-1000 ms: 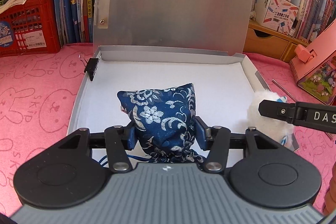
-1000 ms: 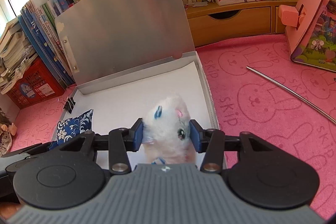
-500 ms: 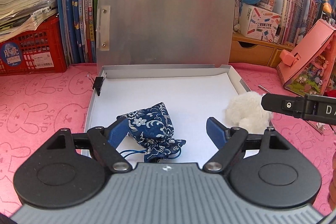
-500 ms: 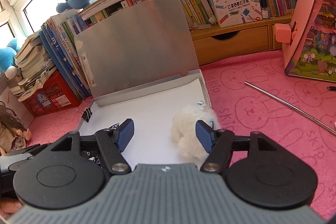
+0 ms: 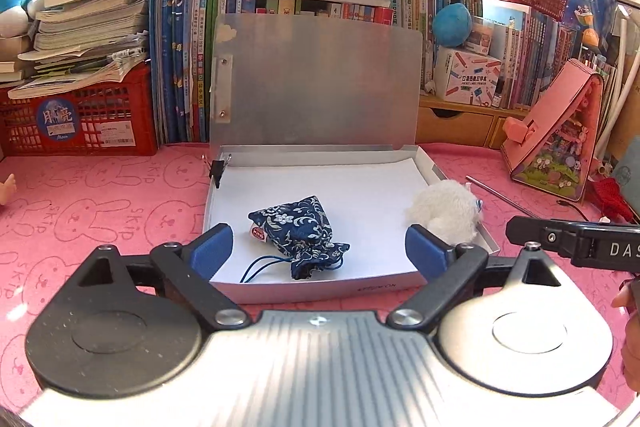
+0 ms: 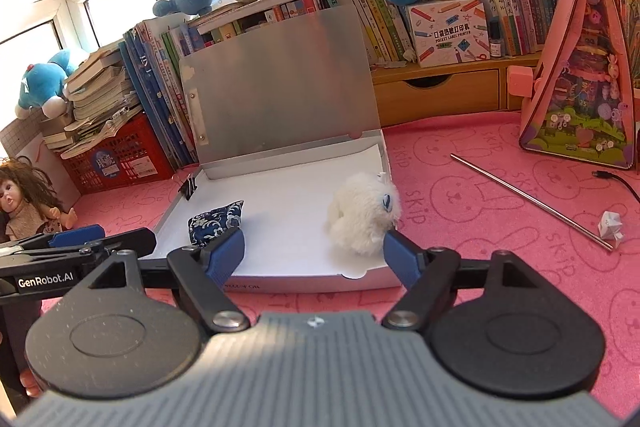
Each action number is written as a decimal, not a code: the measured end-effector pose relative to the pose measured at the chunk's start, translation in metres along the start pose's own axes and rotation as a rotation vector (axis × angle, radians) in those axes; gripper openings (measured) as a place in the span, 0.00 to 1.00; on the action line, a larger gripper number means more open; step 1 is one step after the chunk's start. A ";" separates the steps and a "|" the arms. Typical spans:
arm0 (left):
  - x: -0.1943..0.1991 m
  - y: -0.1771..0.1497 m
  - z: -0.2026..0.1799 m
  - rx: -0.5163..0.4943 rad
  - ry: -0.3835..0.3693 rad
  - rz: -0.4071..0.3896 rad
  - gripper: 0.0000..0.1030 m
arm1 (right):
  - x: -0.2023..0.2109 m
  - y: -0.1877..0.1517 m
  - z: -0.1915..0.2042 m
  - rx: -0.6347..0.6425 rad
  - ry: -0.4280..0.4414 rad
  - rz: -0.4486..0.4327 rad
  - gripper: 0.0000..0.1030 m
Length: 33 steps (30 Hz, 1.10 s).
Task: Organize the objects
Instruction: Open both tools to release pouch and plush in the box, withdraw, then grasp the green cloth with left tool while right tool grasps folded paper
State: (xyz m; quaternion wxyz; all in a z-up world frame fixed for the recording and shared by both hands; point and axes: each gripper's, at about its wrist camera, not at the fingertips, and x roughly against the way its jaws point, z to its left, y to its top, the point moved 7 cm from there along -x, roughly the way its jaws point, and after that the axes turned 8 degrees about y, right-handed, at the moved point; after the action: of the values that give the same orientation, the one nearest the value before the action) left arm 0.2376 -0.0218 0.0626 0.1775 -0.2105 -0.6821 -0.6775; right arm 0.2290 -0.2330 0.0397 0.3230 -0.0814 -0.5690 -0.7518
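Grey file box (image 5: pixel 312 289) lies open on the pink bunny-print mat (image 5: pixel 100 211), lid (image 5: pixel 316 83) propped upright against the row of books (image 5: pixel 184 59) behind. White paper lines the floor of the box. A black binder clip (image 5: pixel 219 167) is fixed to the left wall near the back corner.

Blue floral drawstring pouch (image 5: pixel 298 233) is seen lying on the paper, left of centre, its gathered neck and blue cord toward the near wall. It is touched by nothing. White plush toy (image 5: pixel 446 213) rests at the box's right wall; from the right wrist view (image 6: pixel 362 217) it appears to lean on the rim, though whether it overhangs the edge cannot be told for certain.

Left gripper (image 5: pixel 320 251): jaws spread wide, having just been opening, with nothing pressed between the blue pads. The pouch is framed between them but lies beyond, apart from both fingers. Right gripper (image 6: pixel 316 253): jaws likewise parted and just been opening; the plush sits just beyond the right fingertip, unheld.

A thin metal rod (image 6: pixel 532 201) and a crumpled paper scrap (image 6: pixel 610 225) lie on the mat right of the box. A pink house-shaped toy (image 6: pixel 580 75) stands farther right. A doll (image 6: pixel 28 203) is noted at far left.
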 end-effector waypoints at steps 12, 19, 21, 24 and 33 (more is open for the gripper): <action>0.061 -0.044 0.032 -0.022 -0.013 -0.070 0.97 | 0.022 -0.041 0.011 0.119 -0.041 -0.014 0.85; 0.088 -0.072 0.049 0.011 0.002 -0.093 0.97 | 0.029 -0.069 0.011 0.216 -0.101 -0.003 0.87; 0.092 -0.081 0.054 0.011 0.009 -0.083 0.97 | 0.030 -0.079 0.011 0.242 -0.116 0.007 0.87; 0.100 -0.097 0.060 0.005 0.033 -0.098 0.97 | 0.029 -0.090 0.010 0.247 -0.111 0.034 0.86; 0.099 -0.152 0.079 0.022 0.128 -0.031 0.98 | 0.025 -0.109 0.007 0.211 -0.106 0.065 0.82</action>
State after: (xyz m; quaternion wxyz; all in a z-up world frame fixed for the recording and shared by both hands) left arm 0.0771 0.0624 -0.0155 0.2128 -0.1541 -0.6798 -0.6847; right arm 0.1450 -0.2213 -0.0331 0.3233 -0.1049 -0.6583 -0.6717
